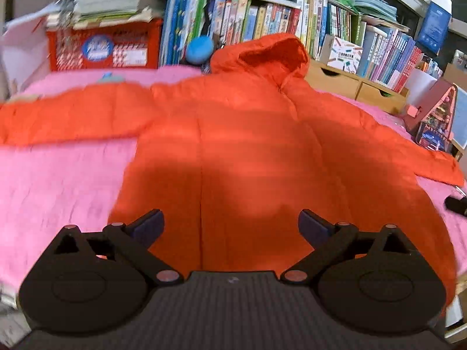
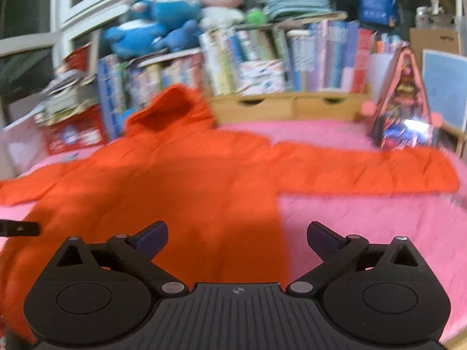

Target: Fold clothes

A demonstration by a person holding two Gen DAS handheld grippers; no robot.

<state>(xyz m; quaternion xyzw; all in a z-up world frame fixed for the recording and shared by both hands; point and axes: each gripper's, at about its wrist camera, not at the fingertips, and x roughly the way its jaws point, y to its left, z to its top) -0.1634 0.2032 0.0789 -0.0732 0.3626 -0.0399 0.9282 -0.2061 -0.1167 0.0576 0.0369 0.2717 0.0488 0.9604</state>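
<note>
An orange hooded jacket (image 1: 233,145) lies spread flat on a pink blanket (image 1: 58,175), hood toward the bookshelf and both sleeves stretched out sideways. It also shows in the right wrist view (image 2: 181,180), with its right sleeve (image 2: 364,169) reaching right. My left gripper (image 1: 230,224) is open and empty above the jacket's lower hem. My right gripper (image 2: 237,237) is open and empty above the jacket's lower right edge. The tip of the other gripper (image 2: 20,229) shows at the left edge of the right wrist view.
A bookshelf (image 1: 292,20) with plush toys (image 2: 163,26) stands behind the blanket. Wooden drawers (image 2: 292,106) sit at the back. A red box (image 1: 102,46) with stacked papers is back left. A pink triangular toy house (image 2: 404,102) stands at the right by the sleeve end.
</note>
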